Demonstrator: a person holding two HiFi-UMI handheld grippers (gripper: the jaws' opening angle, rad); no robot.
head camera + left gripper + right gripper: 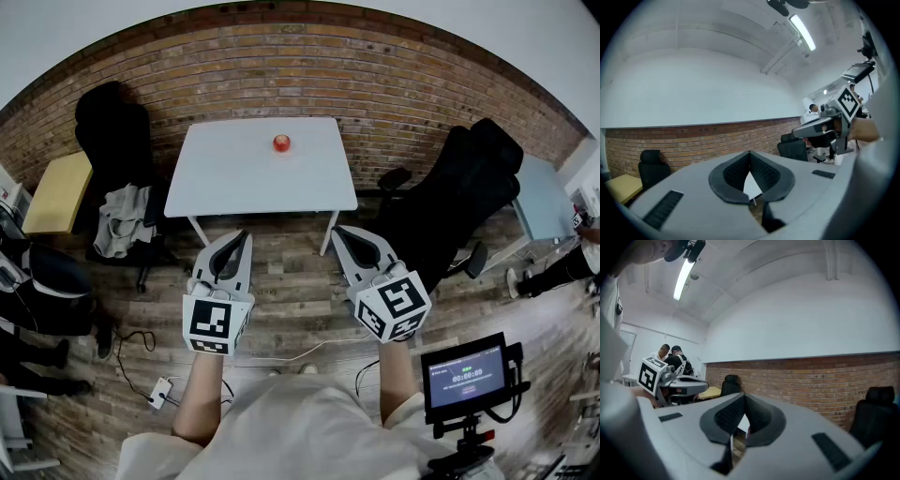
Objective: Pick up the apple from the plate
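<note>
A small red apple [281, 142] sits near the far edge of a white table [225, 178] in the head view; the plate under it cannot be made out against the white top. Both grippers are held level over the wooden floor, well short of the table's near edge. My left gripper [238, 238] has its jaws closed together with nothing between them, and so does my right gripper [341, 232]. In the left gripper view the pads [761, 171] meet at the tip, with a sliver of the table showing below. The right gripper view shows the same closed pads [757, 416].
Black office chairs stand left [112, 127] and right [473, 183] of the table, before a brick wall. A yellow table [58, 192] and a chair with grey cloth [120, 220] are at the left. A small monitor on a stand [466, 375] is near right; a cable box [159, 392] lies on the floor.
</note>
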